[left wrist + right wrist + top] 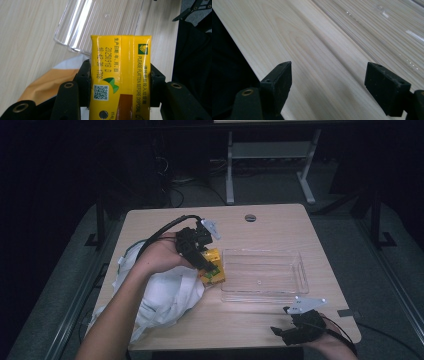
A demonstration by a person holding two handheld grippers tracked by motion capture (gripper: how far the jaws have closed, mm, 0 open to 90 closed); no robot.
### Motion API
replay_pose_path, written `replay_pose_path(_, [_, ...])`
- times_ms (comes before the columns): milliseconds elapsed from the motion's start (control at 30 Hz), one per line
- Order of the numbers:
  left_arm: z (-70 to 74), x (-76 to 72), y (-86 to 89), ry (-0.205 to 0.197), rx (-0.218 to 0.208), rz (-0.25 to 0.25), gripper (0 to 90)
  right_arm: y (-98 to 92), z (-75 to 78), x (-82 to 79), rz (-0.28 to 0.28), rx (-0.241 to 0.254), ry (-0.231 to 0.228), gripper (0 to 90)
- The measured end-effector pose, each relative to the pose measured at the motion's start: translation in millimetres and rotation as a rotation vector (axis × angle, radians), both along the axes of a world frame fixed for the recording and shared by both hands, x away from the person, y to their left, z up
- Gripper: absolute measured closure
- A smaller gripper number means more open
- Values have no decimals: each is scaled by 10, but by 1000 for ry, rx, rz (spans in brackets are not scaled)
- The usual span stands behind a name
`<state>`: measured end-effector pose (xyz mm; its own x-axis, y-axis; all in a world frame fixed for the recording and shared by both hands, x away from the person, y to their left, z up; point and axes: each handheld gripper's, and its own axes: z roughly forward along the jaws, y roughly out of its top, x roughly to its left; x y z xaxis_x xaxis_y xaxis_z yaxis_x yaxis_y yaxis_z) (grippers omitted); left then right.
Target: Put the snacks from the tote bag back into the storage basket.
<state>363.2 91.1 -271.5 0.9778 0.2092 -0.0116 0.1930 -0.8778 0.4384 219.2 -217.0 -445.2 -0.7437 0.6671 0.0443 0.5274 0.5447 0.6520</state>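
Note:
A yellow drink carton point(214, 266) with green marks and printed text is clamped in my left gripper point(202, 261), just left of a clear plastic tray point(295, 270). In the left gripper view the carton point(121, 75) stands between both black pads point(85, 82), and the tray's corner point(75, 32) lies beyond it. My right gripper point(295, 330) rests near the table's front right edge. Its jaws stand wide apart in the right gripper view, with only bare wood between the fingers point(277, 82).
A white cloth bag point(160, 300) lies crumpled on the left of the wooden table point(240, 320), under my left forearm. A round cable hole point(250, 217) sits near the far edge. Dark floor and a desk frame lie beyond.

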Motion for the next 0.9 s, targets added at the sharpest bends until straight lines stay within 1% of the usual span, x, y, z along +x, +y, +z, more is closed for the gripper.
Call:
replay_pose_path(167, [-20, 16, -97, -5, 6, -22, 512, -2, 2, -3, 0, 1, 0, 217])
replay_pose_path(333, [-34, 23, -202, -6, -8, -38, 512, 1, 4, -5, 1, 2, -1, 217])
replay_pose_path(400, [-34, 29, -248, -12, -1, -51, 512, 2, 4, -6, 3, 3, -1, 216])
replay_pose_path(567, [-51, 49, -383, -15, 9, -81, 512, 0, 6, -7, 2, 7, -1, 216])
replay_pose_path(700, [-76, 60, -468, -17, 6, -92, 512, 1, 7, -10, 1, 9, 0, 216])
replay_pose_path(900, [-130, 75, -585, -18, 27, -117, 512, -2, 8, -13, 2, 7, 0, 217])
